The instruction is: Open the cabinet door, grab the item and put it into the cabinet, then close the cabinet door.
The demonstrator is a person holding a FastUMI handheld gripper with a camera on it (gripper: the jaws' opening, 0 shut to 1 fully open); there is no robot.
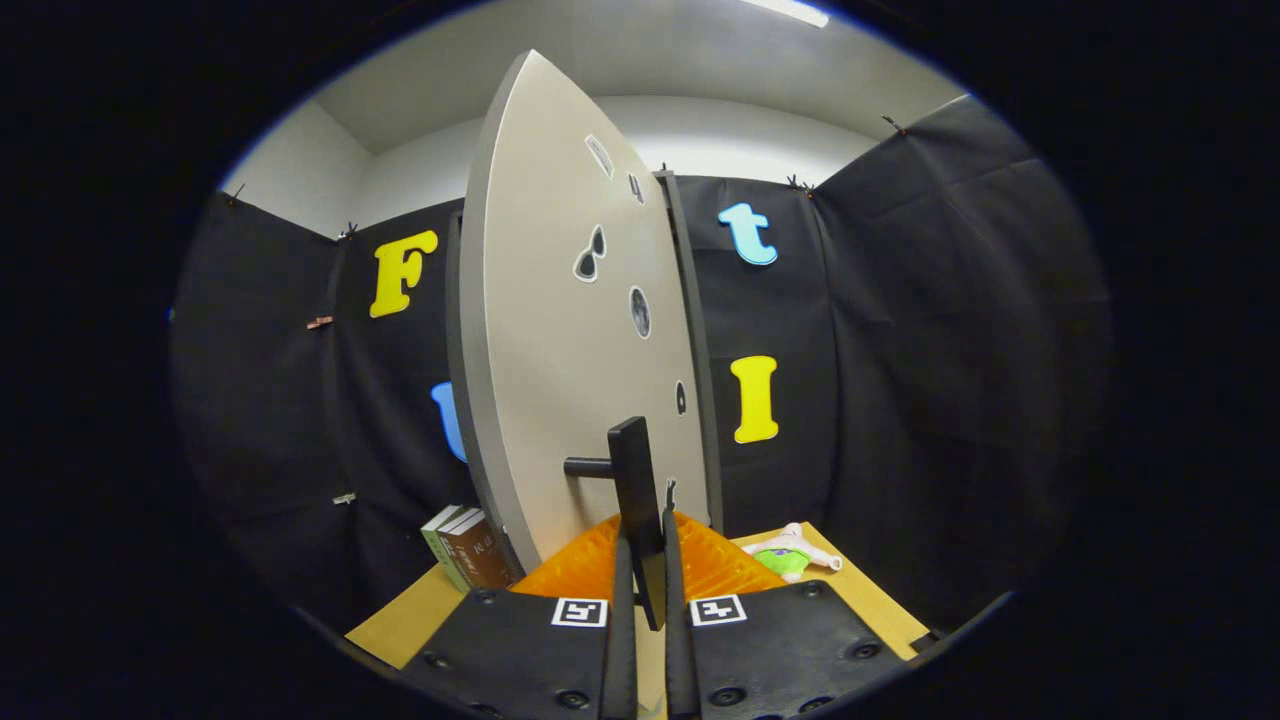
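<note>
fingers [642, 590] pinching door handle [636, 490], cabinet door [560, 330] ajar, toy [790, 553] beyond, rightward

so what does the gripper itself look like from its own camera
The gripper has two wide, flat body plates, matt and faintly textured, with round screws along their lower edges. Each plate carries a small square black-and-white marker near its inner top corner. Two thin, narrow jaws run forward from between the plates, side by side. No cables or sleeve are visible.

matt smooth cabinet door [560, 330], wooden table [400, 625]
</note>
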